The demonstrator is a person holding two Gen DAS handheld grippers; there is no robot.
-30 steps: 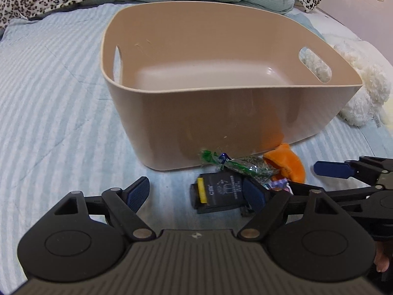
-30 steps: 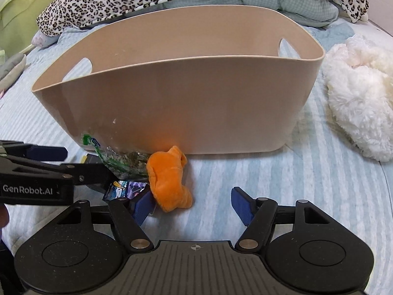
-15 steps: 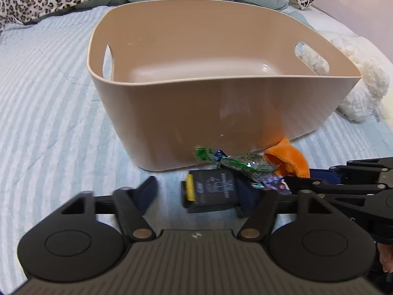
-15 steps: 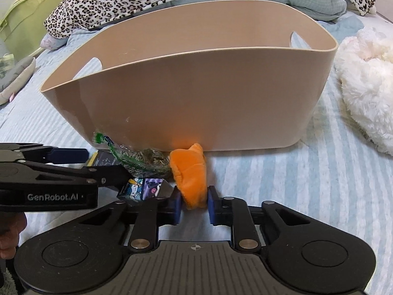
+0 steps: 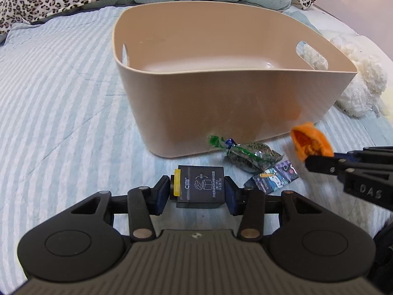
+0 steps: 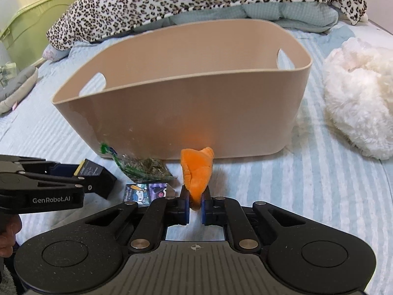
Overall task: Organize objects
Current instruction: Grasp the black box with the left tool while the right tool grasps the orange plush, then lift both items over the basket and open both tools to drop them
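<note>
Now the left gripper (image 5: 199, 191) is clamping a black box (image 5: 200, 185) with a yellow end at the lower middle of the left wrist view, while the right gripper (image 6: 195, 207) is pinching an orange plush piece (image 6: 196, 172) in the centre of the right wrist view. Between them a green-tipped clear packet (image 5: 245, 153) and a small printed card pack (image 5: 275, 177) are lying on the striped bed (image 5: 61, 98), just in front of the beige tub (image 5: 221, 113). A white fluffy toy (image 6: 356, 98) is sitting at the right edge, beside the tub.
</note>
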